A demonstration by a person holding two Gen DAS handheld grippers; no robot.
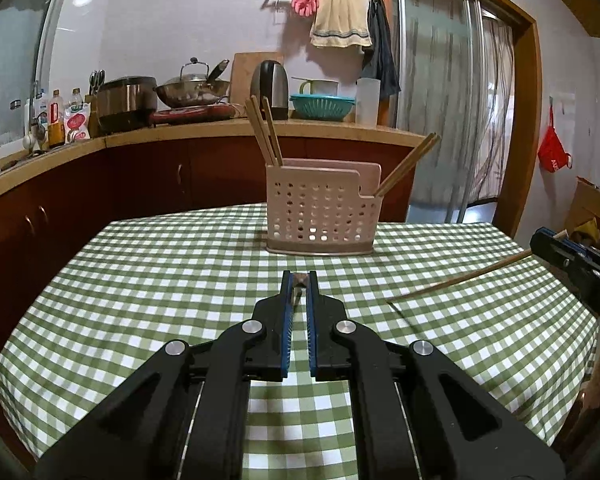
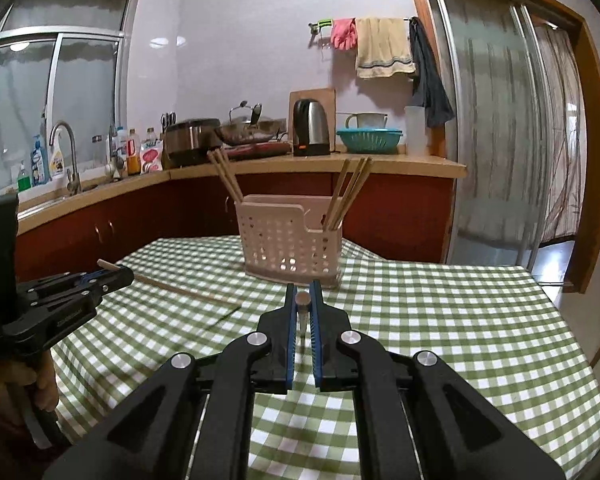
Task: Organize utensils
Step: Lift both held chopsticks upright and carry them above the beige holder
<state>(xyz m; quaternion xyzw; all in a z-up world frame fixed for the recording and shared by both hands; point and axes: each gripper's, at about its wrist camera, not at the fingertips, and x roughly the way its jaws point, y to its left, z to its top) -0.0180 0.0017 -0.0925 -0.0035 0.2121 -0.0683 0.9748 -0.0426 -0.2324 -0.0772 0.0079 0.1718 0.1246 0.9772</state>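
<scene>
A pale pink perforated utensil holder (image 1: 323, 211) is seen standing upright toward the far edge of the worktop (image 1: 140, 280), which is covered by a green-and-white checked cloth. Wooden chopsticks (image 1: 265, 132) are held in its left compartment, leaning left, and another pair (image 1: 408, 164) is held in its lower right compartment, leaning right. The left tool (image 1: 299, 280) is seen closed to a narrow gap on a thin metal-looking utensil (image 1: 298, 292), viewed end-on; what kind it is cannot be told. In the right wrist view, the right tool (image 2: 302, 300) is seen narrowed onto a slim utensil with a round metal end (image 2: 302, 300), just in front of the holder. A single chopstick (image 2: 180, 288) is seen by the left tool's tip, slanting down to the cloth.
</scene>
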